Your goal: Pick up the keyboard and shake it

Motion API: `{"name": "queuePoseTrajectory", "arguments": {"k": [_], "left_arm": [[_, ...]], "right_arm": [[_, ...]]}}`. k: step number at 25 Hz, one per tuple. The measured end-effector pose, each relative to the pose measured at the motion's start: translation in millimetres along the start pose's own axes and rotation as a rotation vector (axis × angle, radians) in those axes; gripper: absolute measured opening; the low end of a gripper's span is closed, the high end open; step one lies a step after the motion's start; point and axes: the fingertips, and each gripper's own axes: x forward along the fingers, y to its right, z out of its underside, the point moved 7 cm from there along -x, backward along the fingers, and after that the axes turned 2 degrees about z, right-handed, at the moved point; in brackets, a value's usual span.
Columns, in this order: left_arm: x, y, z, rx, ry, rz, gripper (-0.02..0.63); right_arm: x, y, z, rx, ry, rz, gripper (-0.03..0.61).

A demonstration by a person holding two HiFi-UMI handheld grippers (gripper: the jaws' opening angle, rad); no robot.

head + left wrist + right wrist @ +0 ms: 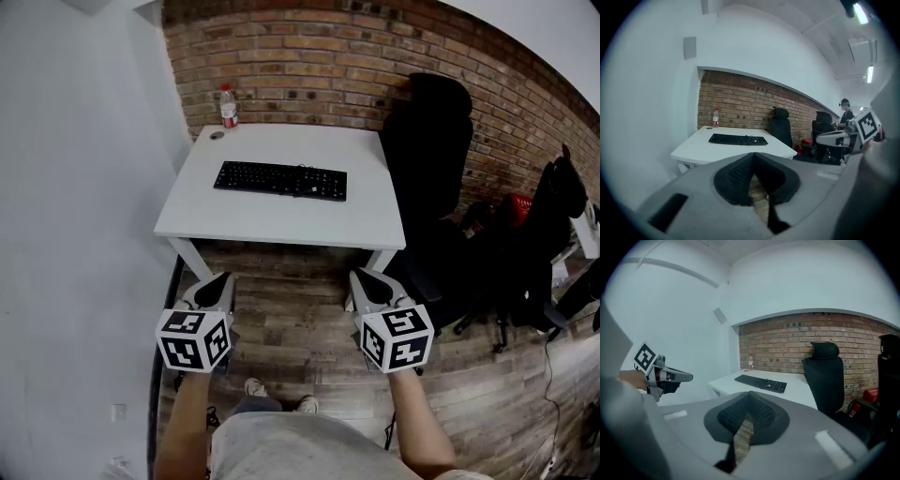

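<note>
A black keyboard (pixel 280 179) lies flat on the white table (pixel 272 220), a little back from its middle; it also shows as the keyboard (pixel 738 139) in the left gripper view and the keyboard (pixel 760 383) in the right gripper view. My left gripper (pixel 222 280) hangs over the wooden floor in front of the table's left leg, shut and empty. My right gripper (pixel 363 278) is level with it near the table's right front corner, also shut with nothing in it. Both are well short of the keyboard.
A water bottle (pixel 228 107) with a red cap and a small round lid (pixel 217 135) stand at the table's back left. A black office chair (pixel 427 141) is against the brick wall to the right, with more chairs (pixel 548 234) further right. A white wall runs along the left.
</note>
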Motion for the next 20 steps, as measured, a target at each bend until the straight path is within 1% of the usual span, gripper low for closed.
{"name": "queuePoseTrajectory", "arguments": {"k": [5, 9, 16, 20], "left_arm": [[4, 12, 0, 0.004, -0.006, 0.010, -0.006], [11, 17, 0, 0.008, -0.018, 0.011, -0.006], [31, 8, -6, 0.005, -0.029, 0.004, -0.006], [47, -4, -10, 0.004, -0.039, 0.007, -0.006]], "right_arm": [[-3, 3, 3, 0.033, 0.009, -0.034, 0.011], [2, 7, 5, 0.029, -0.001, -0.045, 0.011], [25, 17, 2, 0.029, -0.021, -0.053, 0.011], [45, 20, 0, 0.030, -0.034, -0.047, 0.011]]}}
